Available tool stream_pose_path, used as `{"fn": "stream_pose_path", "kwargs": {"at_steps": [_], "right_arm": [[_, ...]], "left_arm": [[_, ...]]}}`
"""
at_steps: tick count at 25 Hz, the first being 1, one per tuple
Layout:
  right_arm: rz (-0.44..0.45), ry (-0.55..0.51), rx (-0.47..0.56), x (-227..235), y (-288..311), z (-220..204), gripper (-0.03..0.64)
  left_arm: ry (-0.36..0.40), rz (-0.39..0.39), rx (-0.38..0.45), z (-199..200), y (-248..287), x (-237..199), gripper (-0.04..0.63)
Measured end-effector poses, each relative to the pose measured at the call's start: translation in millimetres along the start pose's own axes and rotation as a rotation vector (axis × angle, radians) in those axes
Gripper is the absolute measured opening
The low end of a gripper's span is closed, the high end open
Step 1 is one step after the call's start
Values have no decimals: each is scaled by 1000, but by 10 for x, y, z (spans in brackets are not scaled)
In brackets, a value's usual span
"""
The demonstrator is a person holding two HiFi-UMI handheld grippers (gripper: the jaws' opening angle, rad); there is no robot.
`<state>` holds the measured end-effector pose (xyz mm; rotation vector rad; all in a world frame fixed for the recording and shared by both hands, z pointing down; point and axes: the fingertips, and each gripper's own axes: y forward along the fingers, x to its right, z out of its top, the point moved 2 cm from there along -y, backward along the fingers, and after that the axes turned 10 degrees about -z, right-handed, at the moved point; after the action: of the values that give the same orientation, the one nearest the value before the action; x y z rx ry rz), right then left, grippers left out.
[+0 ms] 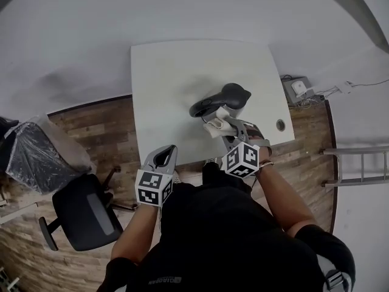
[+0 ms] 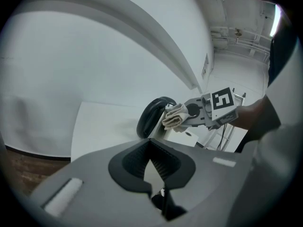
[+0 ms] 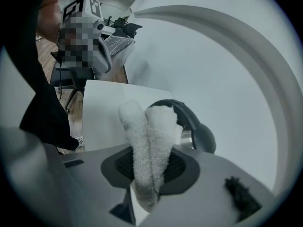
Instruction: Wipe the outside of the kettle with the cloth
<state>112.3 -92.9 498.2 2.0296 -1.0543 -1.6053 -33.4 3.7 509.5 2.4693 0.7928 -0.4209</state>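
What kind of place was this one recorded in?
Probably an office or workroom: a white desk with a cable grommet, a black swivel chair on wood-look flooring, a ladder nearby.

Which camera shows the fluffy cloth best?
The right gripper view: the cloth fills the middle, folded and clamped between the jaws. The head view shows it tiny; the left gripper view shows a small bundle by the kettle.

A white table (image 1: 164,78) stands against a pale wall (image 1: 73,23) on wood flooring (image 1: 91,123), a black chair (image 1: 82,215) nearby.
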Motion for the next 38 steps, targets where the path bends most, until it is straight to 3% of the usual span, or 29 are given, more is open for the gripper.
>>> {"fn": "stream_pose_path", "kwargs": {"at_steps": [9,16,21,24,26,27,30,34,36,38], "right_arm": [[115,-50,13,-610,419,-41,98],[157,-92,2,-834,596,-119,98],[174,-179,13,-945,652,-142,98],[148,-127,35,-860,498,-95,98],[126,31,87,-653,258,-4,98],[125,158,134,-501,99,42,98],[180,720,322,40,-331,5,98],[224,1465,513,661,-473,-483,98],[256,1736,610,822,-457,-704,98],[299,1918,663,834,-378,-866,98]], "left_arm": [[-1,19,-37,-36,36,28,8],[2,18,-49,-55,55,101,8],[7,12,-52,-31,64,164,8],[20,6,-55,16,75,198,8],[25,3,-59,41,80,186,8],[26,1,-60,57,90,180,8],[37,-13,-68,121,150,203,8],[70,-42,-89,240,244,291,8],[86,-49,-98,300,271,332,8],[94,-48,-103,332,272,358,8]]}}
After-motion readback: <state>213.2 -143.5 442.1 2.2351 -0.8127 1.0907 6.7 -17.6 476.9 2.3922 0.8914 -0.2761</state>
